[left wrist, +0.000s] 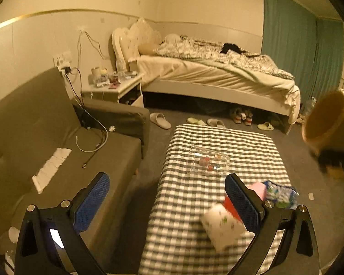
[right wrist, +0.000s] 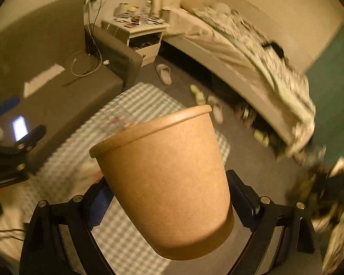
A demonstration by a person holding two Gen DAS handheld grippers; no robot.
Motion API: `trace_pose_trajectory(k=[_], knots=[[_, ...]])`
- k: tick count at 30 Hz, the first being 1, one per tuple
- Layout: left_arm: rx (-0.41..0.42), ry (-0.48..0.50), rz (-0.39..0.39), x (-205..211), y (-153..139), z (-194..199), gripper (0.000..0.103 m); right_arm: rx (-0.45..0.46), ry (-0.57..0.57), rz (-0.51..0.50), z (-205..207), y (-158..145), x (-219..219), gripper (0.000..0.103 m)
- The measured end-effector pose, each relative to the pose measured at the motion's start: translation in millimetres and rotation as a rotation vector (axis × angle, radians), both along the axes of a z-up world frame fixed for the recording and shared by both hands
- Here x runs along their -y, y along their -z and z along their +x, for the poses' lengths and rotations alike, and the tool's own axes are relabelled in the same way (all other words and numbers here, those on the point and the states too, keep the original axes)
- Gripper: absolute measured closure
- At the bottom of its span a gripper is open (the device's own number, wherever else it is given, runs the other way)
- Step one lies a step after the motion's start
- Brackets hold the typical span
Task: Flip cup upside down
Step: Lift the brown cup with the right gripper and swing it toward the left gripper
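My right gripper [right wrist: 169, 192] is shut on a brown paper cup [right wrist: 165, 178] and holds it in the air above the checked table [right wrist: 135, 100], rim away from the camera and tilted up to the left. The same cup shows at the right edge of the left wrist view [left wrist: 328, 121], tilted. My left gripper [left wrist: 167, 197] is open and empty, low over the table's near left edge. The right view is blurred.
A clear plastic cup [left wrist: 206, 160] lies on its side mid-table. A white printed cup [left wrist: 220, 225], a pink item [left wrist: 258, 188] and a wrapped packet [left wrist: 282, 194] lie near the front right. A grey sofa [left wrist: 57, 149] stands left, a bed [left wrist: 217, 73] behind, slippers [left wrist: 160, 120] on the floor.
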State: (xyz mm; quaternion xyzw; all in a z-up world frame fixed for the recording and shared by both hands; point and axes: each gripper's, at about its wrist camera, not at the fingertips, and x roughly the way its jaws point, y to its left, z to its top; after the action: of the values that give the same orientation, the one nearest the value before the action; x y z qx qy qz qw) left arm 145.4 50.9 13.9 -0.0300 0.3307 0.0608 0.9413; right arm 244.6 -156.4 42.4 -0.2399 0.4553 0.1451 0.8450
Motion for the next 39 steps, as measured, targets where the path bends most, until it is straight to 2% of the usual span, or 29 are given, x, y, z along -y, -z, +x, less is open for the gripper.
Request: trace_pose_trajectory(k=[3,5,8,11,13,16,21,29,31,33,35,37,39], knots=[[0.011,0.003,0.000,-0.3,-3.0,-32.5,0.000,-0.087,0.090,0.077,-55.5,3.6,7.7,0.011],[0.006,0.009,-0.004,-0.6,0.7,-52.6,0.000,-0.139,0.182,0.152,-89.2,20.0,15.0,0.011],[-0.016,0.010,0.004,-0.5,14.0,-74.6,0.000,-0.202,0.312,0.279,-126.1,57.1,23.8,0.011],[-0.047,0.006,0.015,-0.2,33.4,-87.7,0.000,-0.260,0.461,0.398,-145.9,105.6,29.5,0.011],[-0.060,0.001,0.018,-0.5,47.2,-95.0,0.000,-0.293,0.531,0.418,-150.9,136.5,26.8,0.011],[-0.077,-0.005,0.019,-0.3,68.0,-103.6,0.000,-0.341,0.558,0.402,-148.3,171.8,14.5,0.011],[-0.099,-0.003,0.012,-0.3,85.8,-99.3,0.000,-0.351,0.604,0.382,-136.0,200.1,10.5,0.011],[-0.105,0.011,0.034,7.2,90.5,-91.9,0.000,-0.297,0.576,0.376,-114.6,208.1,3.1,0.014],[-0.101,0.013,0.043,11.3,86.7,-90.7,0.000,-0.283,0.536,0.411,-112.5,205.0,-0.2,0.014],[-0.098,0.019,0.051,16.3,83.3,-90.9,0.000,-0.229,0.493,0.433,-115.7,191.5,-3.1,0.013],[-0.085,0.027,0.056,24.0,77.3,-93.9,0.000,-0.143,0.457,0.433,-121.4,170.6,-3.2,0.006],[-0.075,0.034,0.049,32.3,68.9,-98.3,0.000,-0.071,0.444,0.420,-127.4,150.2,1.6,0.005],[-0.069,0.048,0.043,40.0,63.5,-102.0,0.000,-0.006,0.440,0.451,-136.2,128.9,17.2,0.005]])
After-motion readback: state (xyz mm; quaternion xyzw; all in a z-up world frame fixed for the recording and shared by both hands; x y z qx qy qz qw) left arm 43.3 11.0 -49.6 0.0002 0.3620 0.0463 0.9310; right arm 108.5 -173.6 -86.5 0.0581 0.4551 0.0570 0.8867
